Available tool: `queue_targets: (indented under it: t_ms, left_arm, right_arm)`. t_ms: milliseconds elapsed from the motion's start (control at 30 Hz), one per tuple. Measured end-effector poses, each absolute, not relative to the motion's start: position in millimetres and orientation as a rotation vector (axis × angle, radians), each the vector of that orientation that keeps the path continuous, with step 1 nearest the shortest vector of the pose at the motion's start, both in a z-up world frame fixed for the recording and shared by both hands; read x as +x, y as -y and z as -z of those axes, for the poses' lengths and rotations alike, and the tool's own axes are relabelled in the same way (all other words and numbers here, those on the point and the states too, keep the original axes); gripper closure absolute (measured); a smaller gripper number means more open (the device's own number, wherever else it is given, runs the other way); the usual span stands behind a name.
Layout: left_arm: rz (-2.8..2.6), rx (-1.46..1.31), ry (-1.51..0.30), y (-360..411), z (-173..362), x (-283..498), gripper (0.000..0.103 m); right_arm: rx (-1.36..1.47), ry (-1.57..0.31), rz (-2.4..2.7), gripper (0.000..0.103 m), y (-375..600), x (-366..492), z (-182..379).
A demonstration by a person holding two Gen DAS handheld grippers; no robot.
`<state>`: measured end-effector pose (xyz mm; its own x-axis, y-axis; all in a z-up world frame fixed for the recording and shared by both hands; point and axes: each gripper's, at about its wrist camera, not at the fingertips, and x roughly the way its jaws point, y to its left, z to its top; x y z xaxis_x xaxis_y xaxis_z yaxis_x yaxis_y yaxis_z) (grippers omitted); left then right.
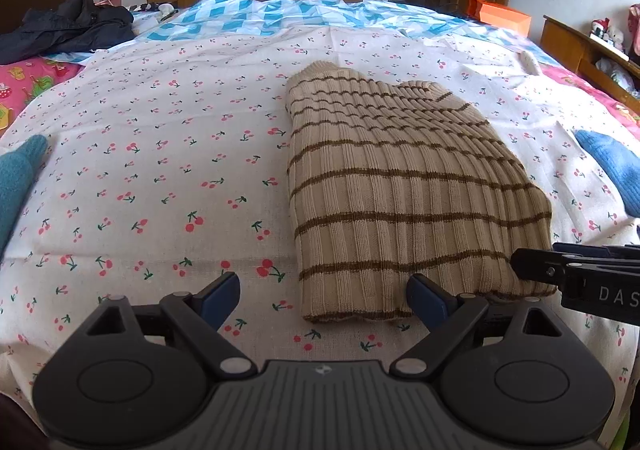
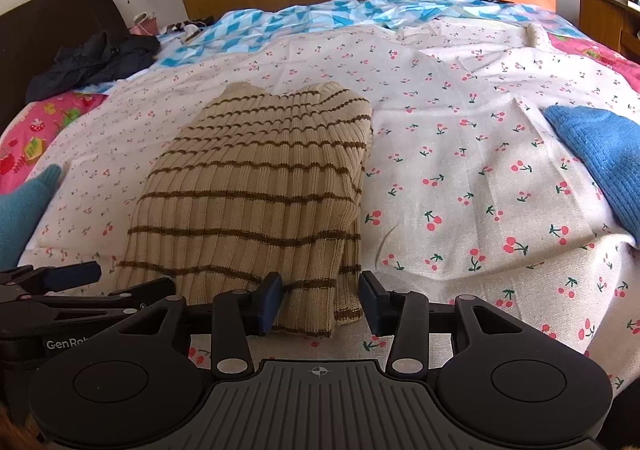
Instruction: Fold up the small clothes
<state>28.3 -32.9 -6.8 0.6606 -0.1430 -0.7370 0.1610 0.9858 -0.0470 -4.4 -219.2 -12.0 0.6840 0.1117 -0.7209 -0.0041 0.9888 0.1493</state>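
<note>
A beige ribbed sweater with brown stripes (image 1: 400,178) (image 2: 256,186) lies folded on the cherry-print sheet (image 1: 160,170). My left gripper (image 1: 324,294) stands open at the sweater's near left corner, its fingers wide apart and off the cloth. My right gripper (image 2: 320,302) is at the near right corner. The folded edge sits between its blue pads (image 2: 272,302), which do not squeeze it. In the left wrist view the right gripper's fingers reach in from the right edge, beside the sweater's hem.
A blue knit garment (image 2: 600,154) lies at the right, a teal one (image 2: 24,202) at the left. A dark jacket (image 1: 68,26) sits at the far left by the headboard. An orange box (image 1: 500,14) and wooden furniture stand beyond the bed.
</note>
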Motion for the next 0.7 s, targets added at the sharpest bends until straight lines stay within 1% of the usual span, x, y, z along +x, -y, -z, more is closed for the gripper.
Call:
queue_targets:
  t_ms: [200,400,533,667,700]
  left_arm:
    - [0.177,0.039,-0.838,35,8,24,0.008]
    - [0.179,0.052,-0.841,38,8,21,0.008]
    - [0.177,0.061,-0.844,40,8,19,0.008]
    - [0.170,0.081,-0.844,42,8,16,0.007]
    - [0.167,0.085,-0.844,42,7,16,0.007]
  right_arm:
    - [0.107,-0.809,-0.061,0.061,213,-11,10]
    - [0.086,-0.816,-0.061,0.057,207,-19,9]
    - [0.068,-0.834,-0.062,0.049,202,-24,11]
    - [0.029,-0.843,-0.060,0.047,194,-28,13]
    - [0.025,-0.843,-0.056,0.045,194,-28,13]
